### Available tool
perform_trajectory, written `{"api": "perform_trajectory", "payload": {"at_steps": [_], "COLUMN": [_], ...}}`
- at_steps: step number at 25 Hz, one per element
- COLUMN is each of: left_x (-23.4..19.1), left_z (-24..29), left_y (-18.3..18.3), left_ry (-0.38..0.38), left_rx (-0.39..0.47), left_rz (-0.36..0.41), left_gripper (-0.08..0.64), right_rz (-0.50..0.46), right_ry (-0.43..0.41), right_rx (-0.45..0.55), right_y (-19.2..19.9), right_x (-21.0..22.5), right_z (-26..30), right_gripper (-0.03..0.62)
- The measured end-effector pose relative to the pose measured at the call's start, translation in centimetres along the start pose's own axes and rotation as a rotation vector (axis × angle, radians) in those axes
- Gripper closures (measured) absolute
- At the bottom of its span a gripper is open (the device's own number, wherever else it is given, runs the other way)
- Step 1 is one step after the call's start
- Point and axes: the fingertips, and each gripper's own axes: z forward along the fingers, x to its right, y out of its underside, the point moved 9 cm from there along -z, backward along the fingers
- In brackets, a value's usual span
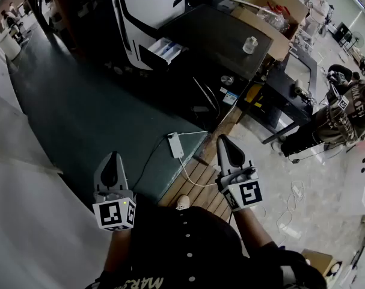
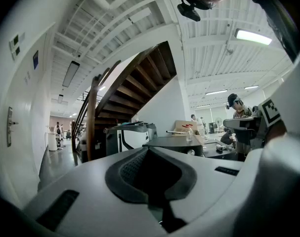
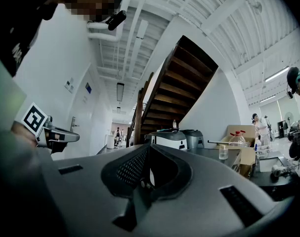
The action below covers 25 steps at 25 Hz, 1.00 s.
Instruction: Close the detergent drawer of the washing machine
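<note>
Both grippers are pointing level, side by side. The left gripper [image 1: 112,161] is showing its jaws lying together with nothing between them; the right gripper [image 1: 225,144] is likewise showing its jaws meeting on nothing. The washing machine [image 1: 149,17] is standing well ahead of both tips, across the green floor [image 1: 80,113]. Its detergent drawer [image 1: 165,50] is projecting open from the front, well apart from either gripper. A white adapter [image 1: 175,144] is lying on the floor between the two tips, nearer the right one.
</note>
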Motion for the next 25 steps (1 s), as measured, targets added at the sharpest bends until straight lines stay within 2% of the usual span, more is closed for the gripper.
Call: {"api": "perform_trajectory", "payload": {"at_steps": [25], "left_x": [1.0], "left_z": [-1.5], "left_y": [0.3], "left_ry": [-0.018], "left_rx": [-0.007], "left_rz": [0.001], "left_gripper": [0.546], "right_rz": [0.039], "right_ry": [-0.051], "right_rx": [0.035], "right_y": [0.4], "right_x": [-0.4], "right_z": [-1.0], "right_gripper": [0.557]}}
